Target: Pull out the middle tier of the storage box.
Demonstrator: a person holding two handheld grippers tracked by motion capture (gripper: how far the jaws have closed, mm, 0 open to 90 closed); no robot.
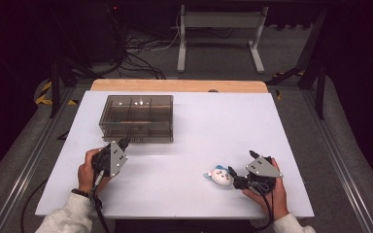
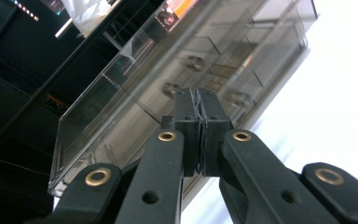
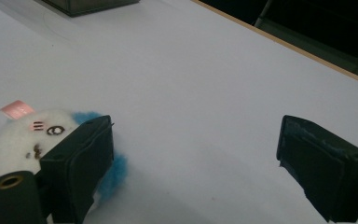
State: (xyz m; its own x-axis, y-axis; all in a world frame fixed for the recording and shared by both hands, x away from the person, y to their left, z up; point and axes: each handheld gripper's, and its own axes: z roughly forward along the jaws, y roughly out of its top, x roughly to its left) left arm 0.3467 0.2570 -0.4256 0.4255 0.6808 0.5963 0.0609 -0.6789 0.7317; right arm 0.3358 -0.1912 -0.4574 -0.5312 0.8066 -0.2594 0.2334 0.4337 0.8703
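Note:
A smoky see-through drawer box [image 1: 136,116] stands at the back left of the white table [image 1: 213,121]. My left gripper [image 1: 125,143] is at the box's front face, low down. In the left gripper view its pads [image 2: 190,135] are pressed flat together, shut, with nothing visible between them, and the box [image 2: 168,70] rises right behind. A small white plush toy with blue trim [image 1: 219,175] lies at the front right. My right gripper [image 1: 243,163] stands open beside it. The toy [image 3: 23,135] lies outside the left jaw, and bare table shows between the jaws [image 3: 196,140].
A wooden strip [image 1: 175,86] runs along the table's far edge. Beyond it, a white stand [image 1: 221,29] and tangled cables [image 1: 136,58] sit on the floor. The box's corner [image 3: 88,4] shows at the top of the right gripper view.

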